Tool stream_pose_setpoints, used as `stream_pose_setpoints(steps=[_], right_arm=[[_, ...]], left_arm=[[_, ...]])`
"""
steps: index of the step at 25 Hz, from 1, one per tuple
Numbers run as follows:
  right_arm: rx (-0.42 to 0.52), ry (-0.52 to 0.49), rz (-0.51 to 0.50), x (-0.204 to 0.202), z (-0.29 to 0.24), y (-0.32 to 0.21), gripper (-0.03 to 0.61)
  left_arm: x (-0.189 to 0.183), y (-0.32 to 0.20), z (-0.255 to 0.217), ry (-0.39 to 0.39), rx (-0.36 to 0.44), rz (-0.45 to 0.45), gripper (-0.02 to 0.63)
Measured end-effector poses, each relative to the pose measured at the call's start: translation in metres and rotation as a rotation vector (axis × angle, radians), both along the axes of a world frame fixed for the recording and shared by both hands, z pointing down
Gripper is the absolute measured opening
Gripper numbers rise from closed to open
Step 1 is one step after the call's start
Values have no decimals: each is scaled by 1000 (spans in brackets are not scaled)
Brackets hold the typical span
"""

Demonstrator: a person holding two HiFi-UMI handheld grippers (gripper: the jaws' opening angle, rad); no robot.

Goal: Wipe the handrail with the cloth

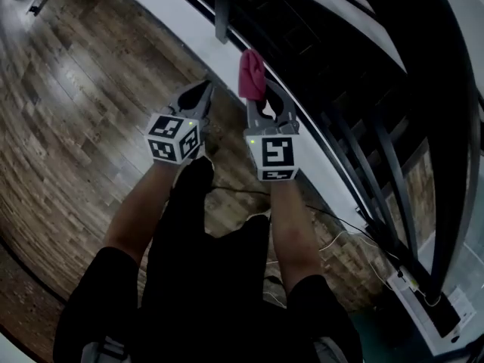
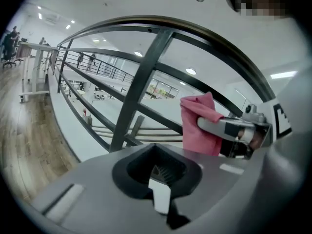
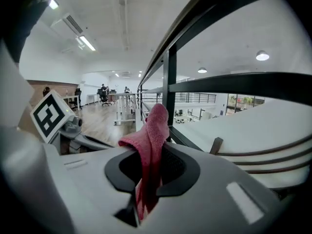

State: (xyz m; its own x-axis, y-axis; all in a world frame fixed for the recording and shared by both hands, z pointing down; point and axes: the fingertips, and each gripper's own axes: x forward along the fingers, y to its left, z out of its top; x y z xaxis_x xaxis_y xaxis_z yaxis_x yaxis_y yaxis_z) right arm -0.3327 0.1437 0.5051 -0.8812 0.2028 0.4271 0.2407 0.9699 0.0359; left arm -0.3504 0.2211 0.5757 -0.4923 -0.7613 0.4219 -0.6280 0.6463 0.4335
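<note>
Two grippers side by side in the head view, held out over a wood floor (image 1: 76, 89) toward a dark railing (image 1: 393, 180). Left gripper (image 1: 201, 91) with jaws pressed together on nothing. Right gripper (image 1: 259, 95) pinching a pink cloth (image 1: 252, 72). Cloth standing out past the jaw tips, long axis in line with the gripper, free end pointing away from the person toward the railing, above a white ledge (image 1: 181, 13).

From the left gripper view: own jaws closed, nothing between them. Off to the right, the cloth as an upright bunch, longer top to bottom than across, one grey jaw of the right gripper laid across its middle. Handrail (image 2: 146, 20) arching overhead, clear of the cloth; slanted post (image 2: 141, 82) to the cloth's left.

From the right gripper view: jaws clamped on the cloth's lower end. Folded fabric rising straight up out of the slot, rounded tip uppermost, a lower fold sagging left. Tip in front of an upright post (image 3: 169, 77), below the handrail, no contact to be seen. Left gripper's marker cube (image 3: 51, 115) at far left.
</note>
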Motion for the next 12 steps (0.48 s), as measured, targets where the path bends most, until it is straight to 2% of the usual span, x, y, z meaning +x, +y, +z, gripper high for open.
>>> stream_pose_setpoints(steps=[2, 6, 9, 12], right_arm=[[22, -11, 10, 38, 1, -19, 43], [144, -43, 32, 117, 5, -67, 43], [223, 6, 78, 189, 23, -114, 43], [260, 65, 158, 262, 43, -168, 43]], left_arm=[[27, -21, -2, -8, 7, 24, 0], [88, -86, -1, -60, 7, 176, 0], [140, -135, 5, -68, 23, 265, 0], [199, -186, 10, -56, 41, 351, 0]])
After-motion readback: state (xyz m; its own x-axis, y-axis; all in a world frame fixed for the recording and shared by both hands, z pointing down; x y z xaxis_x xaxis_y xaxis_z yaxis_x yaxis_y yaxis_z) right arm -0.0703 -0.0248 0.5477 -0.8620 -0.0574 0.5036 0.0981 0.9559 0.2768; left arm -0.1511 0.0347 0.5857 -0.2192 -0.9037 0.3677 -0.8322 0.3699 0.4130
